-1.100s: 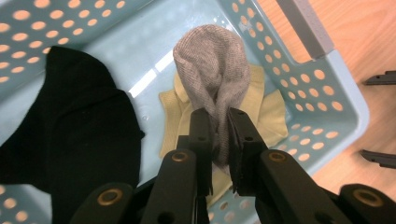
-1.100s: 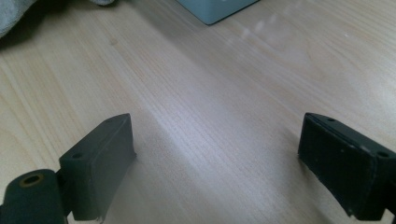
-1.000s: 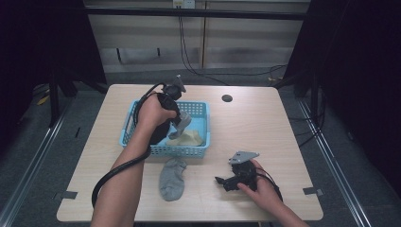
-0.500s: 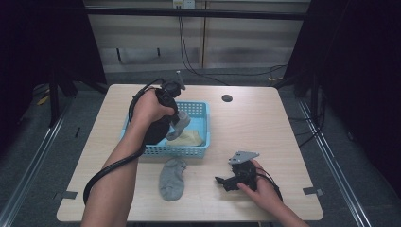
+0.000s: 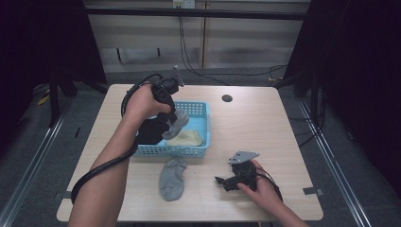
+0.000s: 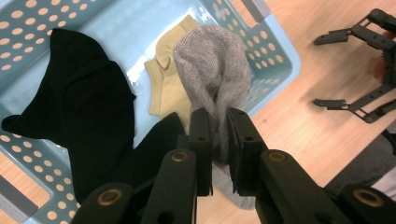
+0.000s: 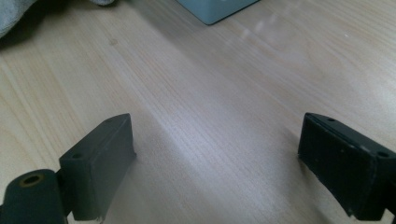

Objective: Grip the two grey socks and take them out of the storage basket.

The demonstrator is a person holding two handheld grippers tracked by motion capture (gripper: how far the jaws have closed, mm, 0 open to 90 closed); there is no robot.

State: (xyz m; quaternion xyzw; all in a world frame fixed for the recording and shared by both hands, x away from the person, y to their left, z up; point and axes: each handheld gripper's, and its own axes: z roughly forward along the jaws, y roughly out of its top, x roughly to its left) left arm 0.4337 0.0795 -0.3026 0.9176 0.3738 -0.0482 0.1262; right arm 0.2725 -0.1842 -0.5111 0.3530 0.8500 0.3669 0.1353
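— What's the grey sock (image 6: pixel 212 74) like?
— Knitted, mid-grey, folded over on itself. It hangs limp, pinched between the jaws of the left gripper (image 6: pixel 218 140), its rounded end drooping away from them.

— Where is it?
— Lifted above the blue basket (image 5: pixel 201 124), over the near right part, clear of the basket floor. In the high view the grey sock (image 5: pixel 175 124) dangles just below the left gripper (image 5: pixel 171 113).

— What lies under it?
— A yellow sock (image 6: pixel 163 79) flat on the basket floor, and a black sock (image 6: pixel 79 116) spread beside that one.

— Is there another grey one?
— Yes, a second sock (image 5: pixel 171 177) lies flat on the tabletop (image 5: pixel 265 123), just in front of the basket.
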